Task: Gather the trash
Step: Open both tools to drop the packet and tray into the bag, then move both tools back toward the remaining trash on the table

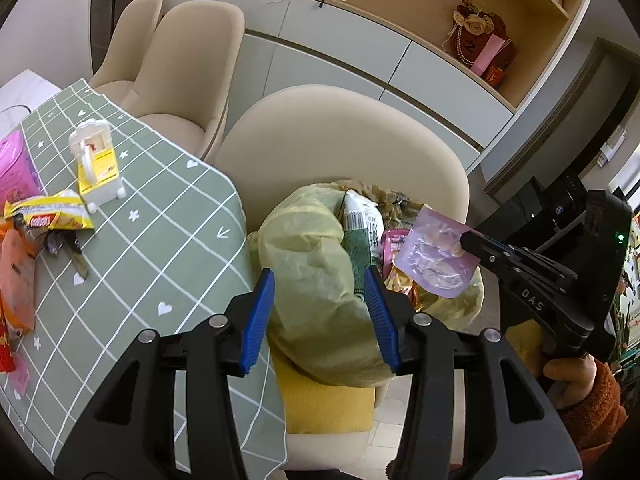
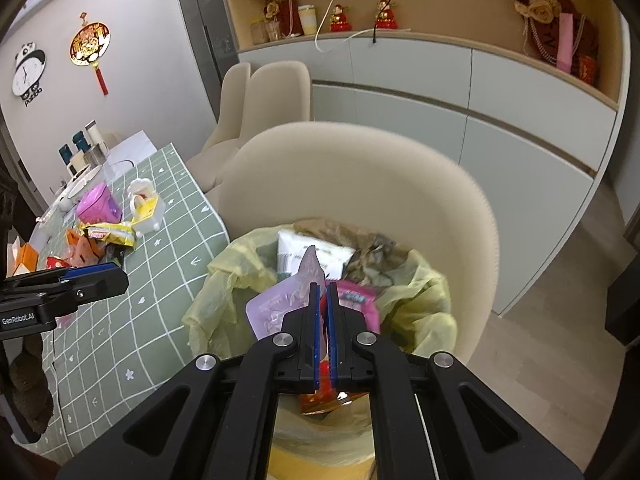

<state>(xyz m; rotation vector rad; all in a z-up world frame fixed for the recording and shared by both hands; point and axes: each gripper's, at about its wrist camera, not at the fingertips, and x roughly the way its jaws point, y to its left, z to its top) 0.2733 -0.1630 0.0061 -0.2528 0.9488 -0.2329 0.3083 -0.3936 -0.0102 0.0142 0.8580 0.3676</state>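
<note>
A trash bin lined with a yellow bag [image 1: 308, 264] [image 2: 224, 280] stands on a beige chair and holds several wrappers. My right gripper [image 2: 325, 292] [image 1: 470, 240] is shut on a pale pink plastic wrapper [image 2: 280, 300] [image 1: 436, 256] and holds it over the bin's opening. My left gripper [image 1: 320, 300] [image 2: 100, 276] is open and empty, just left of the bin by the table edge. More trash lies on the green checked tablecloth [image 1: 160, 240]: a yellow snack wrapper [image 1: 56, 216] [image 2: 116, 234] and orange wrappers [image 1: 16, 276] [image 2: 80, 250].
A white and yellow toy [image 1: 98, 160] [image 2: 146, 208] and a pink container [image 1: 14, 172] [image 2: 98, 202] stand on the table. The beige chair back [image 1: 360, 136] [image 2: 360, 184] curves behind the bin. More chairs [image 1: 188, 64] and a cabinet [image 2: 460, 92] are beyond.
</note>
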